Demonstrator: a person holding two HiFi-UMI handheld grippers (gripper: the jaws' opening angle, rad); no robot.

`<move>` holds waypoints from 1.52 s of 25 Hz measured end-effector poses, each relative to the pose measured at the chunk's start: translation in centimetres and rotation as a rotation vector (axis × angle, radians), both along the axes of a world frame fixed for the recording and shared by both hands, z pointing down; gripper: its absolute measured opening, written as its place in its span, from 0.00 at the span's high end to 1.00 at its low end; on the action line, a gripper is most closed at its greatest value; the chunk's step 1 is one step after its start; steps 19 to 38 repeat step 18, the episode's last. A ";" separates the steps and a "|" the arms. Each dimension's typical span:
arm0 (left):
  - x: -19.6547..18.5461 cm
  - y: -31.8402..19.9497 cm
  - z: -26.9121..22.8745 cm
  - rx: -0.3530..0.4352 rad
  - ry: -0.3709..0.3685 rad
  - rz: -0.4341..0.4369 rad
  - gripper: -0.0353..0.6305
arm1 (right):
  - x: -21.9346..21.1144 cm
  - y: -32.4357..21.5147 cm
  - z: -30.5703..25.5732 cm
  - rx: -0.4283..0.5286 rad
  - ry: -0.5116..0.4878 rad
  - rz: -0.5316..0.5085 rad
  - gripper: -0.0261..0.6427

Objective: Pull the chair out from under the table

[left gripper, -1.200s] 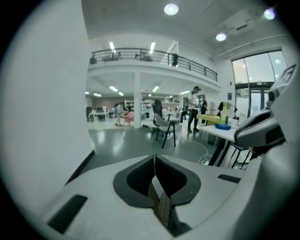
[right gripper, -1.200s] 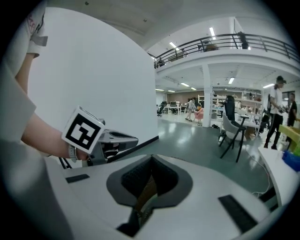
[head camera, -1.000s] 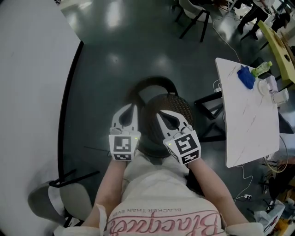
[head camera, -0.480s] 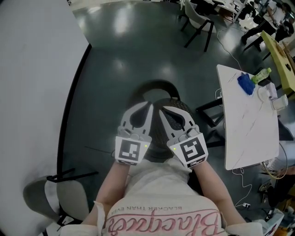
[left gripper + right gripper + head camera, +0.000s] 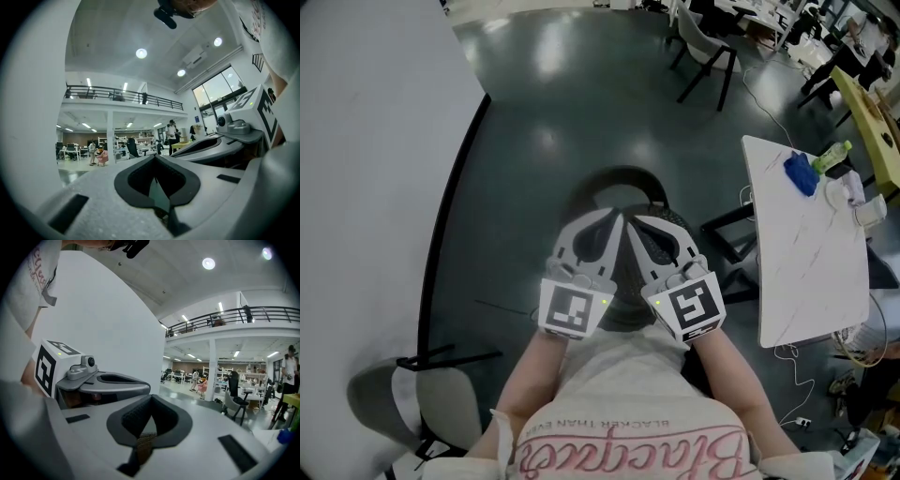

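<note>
The chair [image 5: 628,175], with a black curved backrest and a brown woven seat, stands out on the dark floor right below my hands. Both grippers hover side by side over its seat and hold nothing. My left gripper [image 5: 614,218] is shut, its white jaws meeting at the tip [image 5: 155,157]. My right gripper [image 5: 631,223] is shut too, and the brown seat shows through the gap behind its closed tips [image 5: 151,397]. The two tips nearly touch each other. Each gripper view shows the other gripper alongside and the open hall beyond.
A large white round table [image 5: 375,187] with a black rim fills the left side, with a grey chair [image 5: 441,412] tucked at its lower edge. A small white marble table [image 5: 806,253] at the right carries a blue cloth [image 5: 801,171] and a green bottle [image 5: 832,151]. Cables trail on the floor beside it.
Both grippers have risen over the chair seat and drawn together until their tips almost meet. The chair has stayed where it was.
</note>
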State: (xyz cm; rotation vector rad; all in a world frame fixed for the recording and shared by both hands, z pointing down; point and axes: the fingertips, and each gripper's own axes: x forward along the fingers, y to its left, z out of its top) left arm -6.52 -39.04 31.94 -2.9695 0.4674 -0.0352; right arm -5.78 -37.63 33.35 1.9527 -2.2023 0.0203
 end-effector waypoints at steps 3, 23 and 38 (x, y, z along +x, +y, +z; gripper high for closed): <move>0.0 -0.1 -0.1 -0.009 0.005 -0.004 0.94 | -0.2 -0.3 -0.3 0.006 0.000 -0.011 0.96; 0.9 -0.8 0.1 -0.002 -0.023 0.010 0.94 | 0.6 -0.9 0.2 -0.029 0.020 -0.023 0.96; 0.9 -0.8 0.1 -0.002 -0.023 0.010 0.94 | 0.6 -0.9 0.2 -0.029 0.020 -0.023 0.96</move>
